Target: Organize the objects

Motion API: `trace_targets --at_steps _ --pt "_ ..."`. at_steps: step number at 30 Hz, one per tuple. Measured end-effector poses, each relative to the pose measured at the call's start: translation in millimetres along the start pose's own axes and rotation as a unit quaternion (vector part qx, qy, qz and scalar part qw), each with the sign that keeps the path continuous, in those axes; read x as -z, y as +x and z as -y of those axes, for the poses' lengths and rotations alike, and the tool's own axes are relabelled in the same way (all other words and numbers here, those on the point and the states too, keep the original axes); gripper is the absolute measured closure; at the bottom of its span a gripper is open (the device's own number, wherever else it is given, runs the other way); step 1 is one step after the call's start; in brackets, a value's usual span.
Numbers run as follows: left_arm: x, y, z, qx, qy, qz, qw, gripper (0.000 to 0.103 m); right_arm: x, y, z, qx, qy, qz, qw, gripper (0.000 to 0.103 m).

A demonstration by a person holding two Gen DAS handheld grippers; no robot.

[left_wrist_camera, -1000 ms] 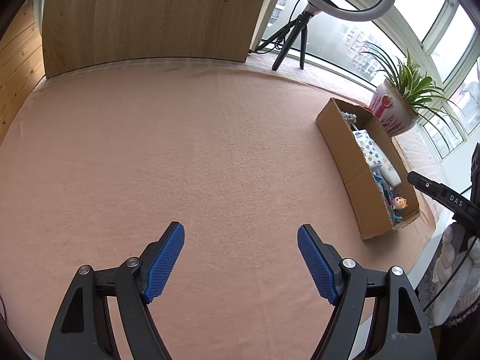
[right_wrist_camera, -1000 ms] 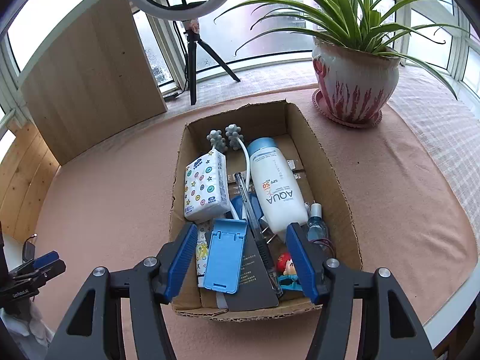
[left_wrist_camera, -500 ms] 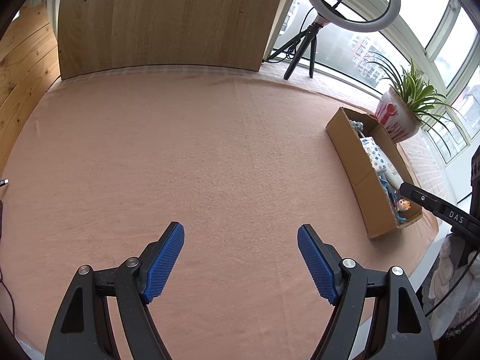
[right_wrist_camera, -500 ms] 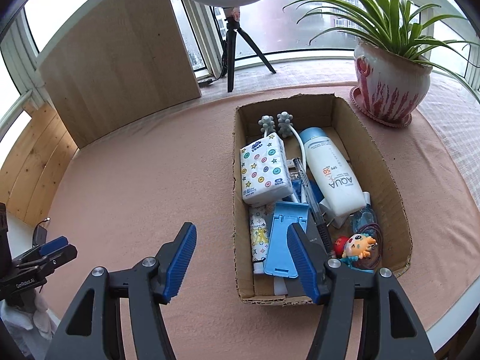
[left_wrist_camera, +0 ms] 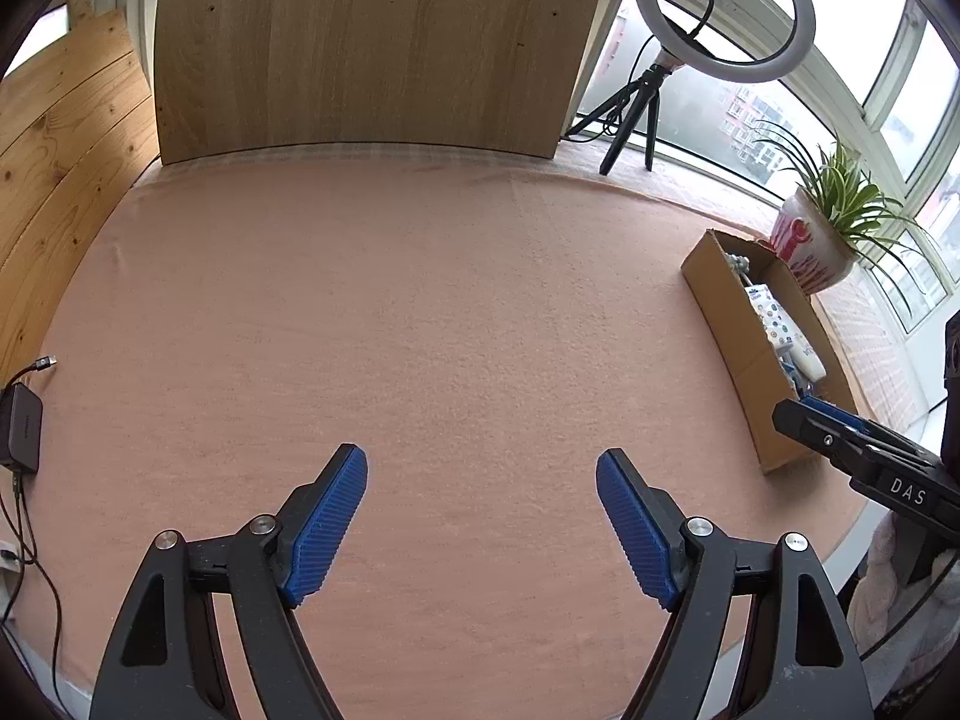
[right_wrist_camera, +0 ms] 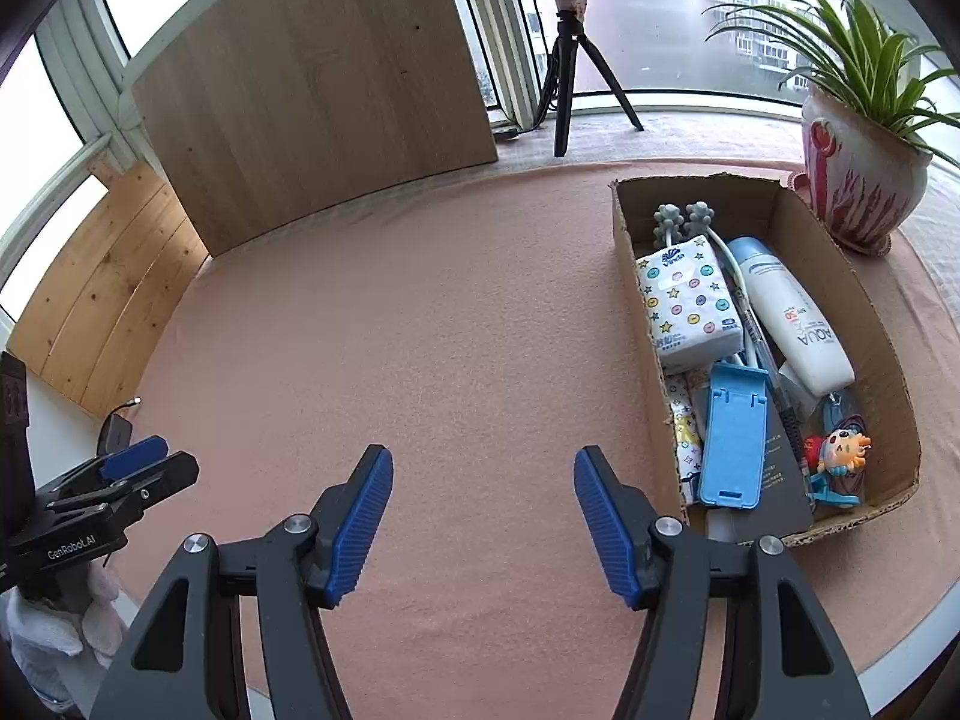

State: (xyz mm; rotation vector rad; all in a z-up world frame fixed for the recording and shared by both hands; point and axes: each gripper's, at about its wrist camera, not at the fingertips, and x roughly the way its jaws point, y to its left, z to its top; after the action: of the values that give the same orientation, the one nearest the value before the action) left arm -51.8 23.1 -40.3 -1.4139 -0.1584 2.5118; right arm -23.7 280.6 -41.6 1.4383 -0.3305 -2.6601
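Note:
A cardboard box (right_wrist_camera: 894, 360) stands at the right of the pink cloth, filled with a patterned tissue pack (right_wrist_camera: 687, 300), a white AQUA bottle (right_wrist_camera: 792, 318), a blue phone stand (right_wrist_camera: 735, 438), a small doll (right_wrist_camera: 840, 450) and other bits. My right gripper (right_wrist_camera: 483, 468) is open and empty over bare cloth, left of the box. In the left wrist view the box (left_wrist_camera: 729, 330) lies far right. My left gripper (left_wrist_camera: 480, 468) hangs open over the cloth with nothing between its pads.
A potted plant (right_wrist_camera: 858, 180) stands behind the box, and a ring light on a tripod (right_wrist_camera: 567, 78) by the window. A wooden panel (left_wrist_camera: 366, 42) backs the table. A black charger with cables (left_wrist_camera: 18, 426) lies at the left edge.
My right gripper has pulled left off the box and now stands over bare cloth. In the left wrist view the box has slid farther away to the right.

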Motion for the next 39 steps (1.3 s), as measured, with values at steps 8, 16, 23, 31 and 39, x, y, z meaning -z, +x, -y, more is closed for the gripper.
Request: trace_targets --at_steps 8,16,23,31,39 --pt "6 -9 -18 -0.02 0.002 0.004 0.9998 0.021 6 9 -34 -0.011 -0.011 -0.004 1.0 0.044" --pt "12 -11 -38 -0.036 -0.004 -0.004 0.9993 0.021 13 20 -64 -0.014 -0.02 -0.012 1.0 0.044" --pt "16 -9 -49 -0.046 -0.009 -0.013 0.9988 0.02 19 25 -87 -0.011 -0.027 -0.012 0.999 0.044" --pt "18 -6 -60 -0.049 -0.016 -0.02 0.9985 0.019 23 28 -102 -0.002 -0.03 -0.01 0.999 0.044" --pt "18 -8 -64 -0.044 -0.022 -0.016 0.9986 0.019 23 28 -107 0.009 -0.032 -0.012 0.999 0.044"
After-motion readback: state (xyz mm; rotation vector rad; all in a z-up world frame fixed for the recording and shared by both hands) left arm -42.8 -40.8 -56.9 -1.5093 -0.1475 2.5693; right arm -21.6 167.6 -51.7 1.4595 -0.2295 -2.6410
